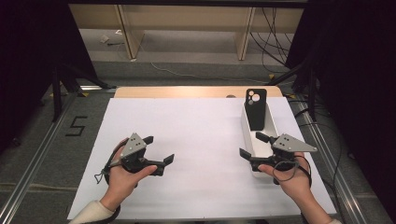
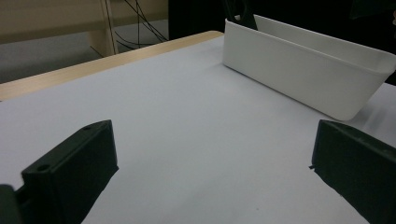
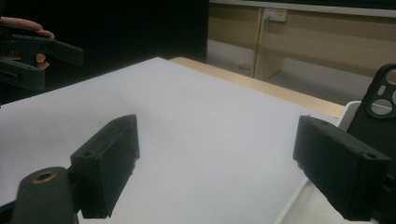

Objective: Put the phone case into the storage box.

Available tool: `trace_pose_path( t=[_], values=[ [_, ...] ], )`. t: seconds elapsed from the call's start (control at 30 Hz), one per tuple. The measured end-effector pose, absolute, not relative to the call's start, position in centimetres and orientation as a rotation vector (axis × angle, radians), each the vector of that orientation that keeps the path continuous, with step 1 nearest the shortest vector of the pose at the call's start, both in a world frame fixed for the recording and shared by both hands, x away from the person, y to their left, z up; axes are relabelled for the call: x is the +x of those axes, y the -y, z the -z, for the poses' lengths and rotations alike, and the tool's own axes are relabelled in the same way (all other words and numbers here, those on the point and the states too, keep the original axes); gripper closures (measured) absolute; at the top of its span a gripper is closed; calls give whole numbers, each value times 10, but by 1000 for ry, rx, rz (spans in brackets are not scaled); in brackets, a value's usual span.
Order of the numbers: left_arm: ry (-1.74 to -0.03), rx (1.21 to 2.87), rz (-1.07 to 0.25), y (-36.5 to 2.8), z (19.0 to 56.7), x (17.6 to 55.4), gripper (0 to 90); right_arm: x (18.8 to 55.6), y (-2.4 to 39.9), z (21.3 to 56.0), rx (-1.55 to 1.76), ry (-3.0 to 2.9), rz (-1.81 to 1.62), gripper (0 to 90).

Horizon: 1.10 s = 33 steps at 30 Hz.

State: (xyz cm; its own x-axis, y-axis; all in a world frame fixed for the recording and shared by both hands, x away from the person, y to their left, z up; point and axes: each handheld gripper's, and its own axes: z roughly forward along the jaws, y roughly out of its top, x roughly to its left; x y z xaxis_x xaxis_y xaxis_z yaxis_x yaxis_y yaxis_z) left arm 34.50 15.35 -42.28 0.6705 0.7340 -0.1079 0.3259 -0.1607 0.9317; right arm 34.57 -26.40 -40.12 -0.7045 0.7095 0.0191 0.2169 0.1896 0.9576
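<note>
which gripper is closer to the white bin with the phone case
The right gripper: one jaw is over the white bin's near end, below the black phone case. The left gripper is far across the bare white sheet.

A white sheet (image 1: 196, 140) covers most of a light wooden table (image 1: 187, 91), whose bare far edge shows beyond it. Behind the table, pale wooden furniture legs (image 1: 127, 32) stand on a grey floor (image 1: 187, 46), with black cables (image 1: 273, 37) trailing at the right. On the floor to the left, black tape (image 1: 76, 126) forms the figure five beside a metal rail (image 1: 32, 158).
</note>
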Motion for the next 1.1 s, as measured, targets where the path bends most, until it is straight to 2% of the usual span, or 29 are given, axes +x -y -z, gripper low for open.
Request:
trace_pose_path(
  t=[1.1],
  values=[
    [-851, 1757, -453, -154, 423, 345, 0, 339, 271, 406, 859, -2020, -1518, 153]
  ],
)
